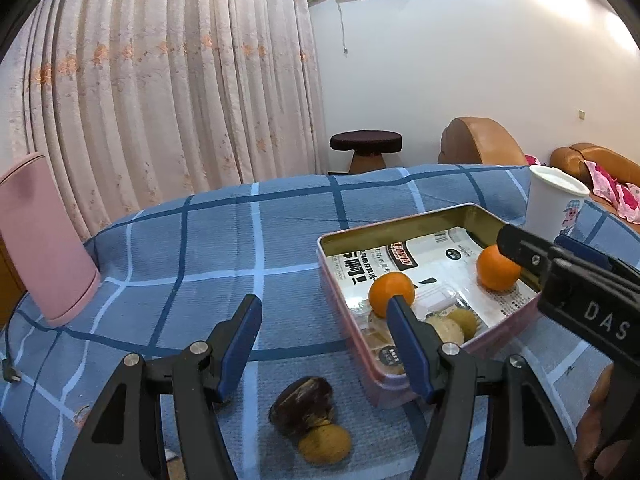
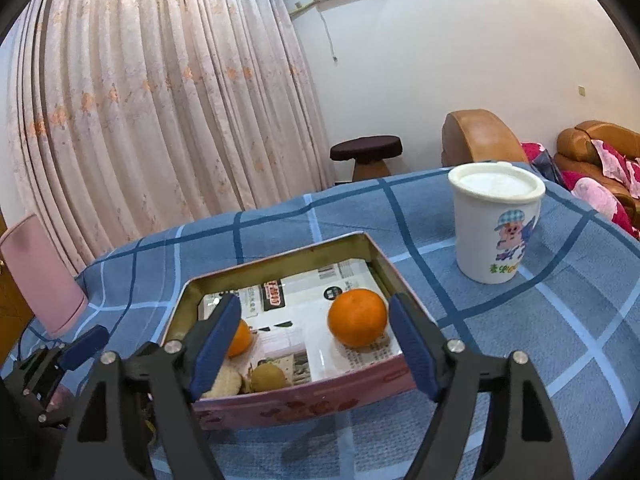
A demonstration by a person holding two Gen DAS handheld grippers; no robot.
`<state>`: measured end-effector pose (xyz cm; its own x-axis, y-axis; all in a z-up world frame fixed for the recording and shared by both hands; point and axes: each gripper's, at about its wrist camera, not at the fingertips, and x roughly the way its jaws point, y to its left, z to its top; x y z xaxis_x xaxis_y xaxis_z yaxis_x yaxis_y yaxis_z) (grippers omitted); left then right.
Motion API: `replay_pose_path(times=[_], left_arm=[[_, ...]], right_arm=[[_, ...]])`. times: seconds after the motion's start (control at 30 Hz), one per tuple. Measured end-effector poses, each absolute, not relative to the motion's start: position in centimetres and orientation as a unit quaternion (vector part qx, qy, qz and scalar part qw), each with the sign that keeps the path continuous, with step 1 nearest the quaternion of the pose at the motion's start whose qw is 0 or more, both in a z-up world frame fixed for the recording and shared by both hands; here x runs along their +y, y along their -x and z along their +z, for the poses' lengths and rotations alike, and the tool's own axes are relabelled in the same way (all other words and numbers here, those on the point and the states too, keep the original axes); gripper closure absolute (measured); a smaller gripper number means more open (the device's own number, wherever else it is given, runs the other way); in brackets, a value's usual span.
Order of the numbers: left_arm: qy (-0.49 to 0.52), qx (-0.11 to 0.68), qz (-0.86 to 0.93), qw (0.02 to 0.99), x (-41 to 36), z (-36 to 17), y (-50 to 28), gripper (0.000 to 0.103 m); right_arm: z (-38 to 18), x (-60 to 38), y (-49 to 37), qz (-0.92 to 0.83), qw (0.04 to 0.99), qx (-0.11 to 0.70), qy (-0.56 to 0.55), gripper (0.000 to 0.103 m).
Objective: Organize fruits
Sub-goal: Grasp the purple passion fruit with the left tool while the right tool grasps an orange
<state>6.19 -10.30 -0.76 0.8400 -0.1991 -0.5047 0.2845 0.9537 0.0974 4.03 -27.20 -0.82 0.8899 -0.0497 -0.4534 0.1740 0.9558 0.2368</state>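
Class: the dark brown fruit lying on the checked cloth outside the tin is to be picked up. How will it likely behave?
The dark brown fruit looks rounded, so a push may roll it. Its smooth skin could slip between pads. It appears to touch a small yellowish fruit, which may shift too.

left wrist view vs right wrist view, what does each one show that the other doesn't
Only the left wrist view shows two fruits still on the tablecloth: a dark brown one touching a yellowish one.

Only the right wrist view shows the whole white cup with its cartoon print; the other view crops it.

Both show the pink tin holding two oranges, the pink container, and both grippers open and empty.
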Motion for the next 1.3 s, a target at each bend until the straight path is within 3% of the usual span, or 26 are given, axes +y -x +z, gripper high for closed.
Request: replay_pose_path(times=[0.8,1.3], left_arm=[[-0.049,0.277,-0.105,0.954,-0.8,-0.9,-5.0,0.037],[-0.033,0.315,-0.074,0.945,7.2,-1.2,-3.2,0.037]], right_arm=[[-0.9,-19.3,-1.8,0.058,0.963,0.251,-0.074,0.024],[-2.6,-10.3,-1.5,0.273,0.906,0.324,0.004,0.031]])
